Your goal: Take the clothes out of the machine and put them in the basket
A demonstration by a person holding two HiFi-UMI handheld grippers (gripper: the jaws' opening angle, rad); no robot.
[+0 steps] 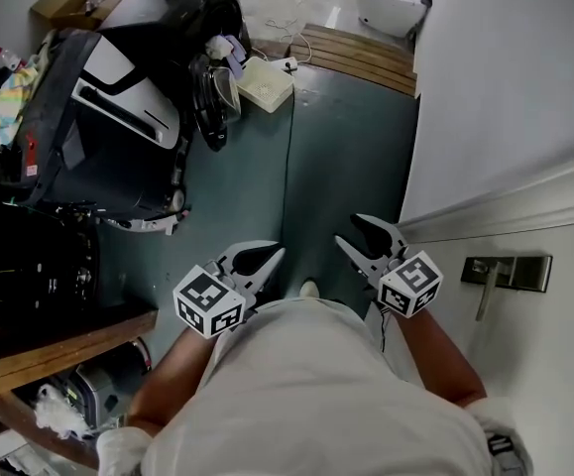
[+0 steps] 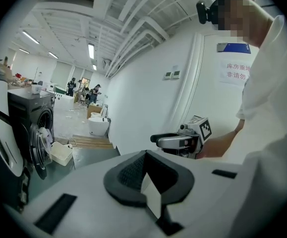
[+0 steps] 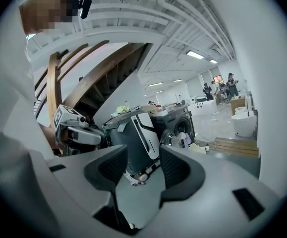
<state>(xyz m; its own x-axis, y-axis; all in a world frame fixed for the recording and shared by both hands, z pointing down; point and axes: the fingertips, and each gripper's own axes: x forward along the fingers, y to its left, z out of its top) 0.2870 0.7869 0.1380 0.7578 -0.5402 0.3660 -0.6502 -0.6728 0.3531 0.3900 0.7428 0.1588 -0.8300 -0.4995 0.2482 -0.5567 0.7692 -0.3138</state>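
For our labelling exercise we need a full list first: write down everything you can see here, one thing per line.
washing machine: one, dark grey, top left, door open
clothes: a few pieces, pale, at the machine's mouth
basket: one, cream, on the floor beside the machine's door
large appliance: one, grey and white, at left
wooden planks: one stack, brown, top centre
toilet bowl: one, white, beyond the planks
door handle: one, metal, far right
left gripper: one, white, jaws together, empty
right gripper: one, white, jaws apart, empty
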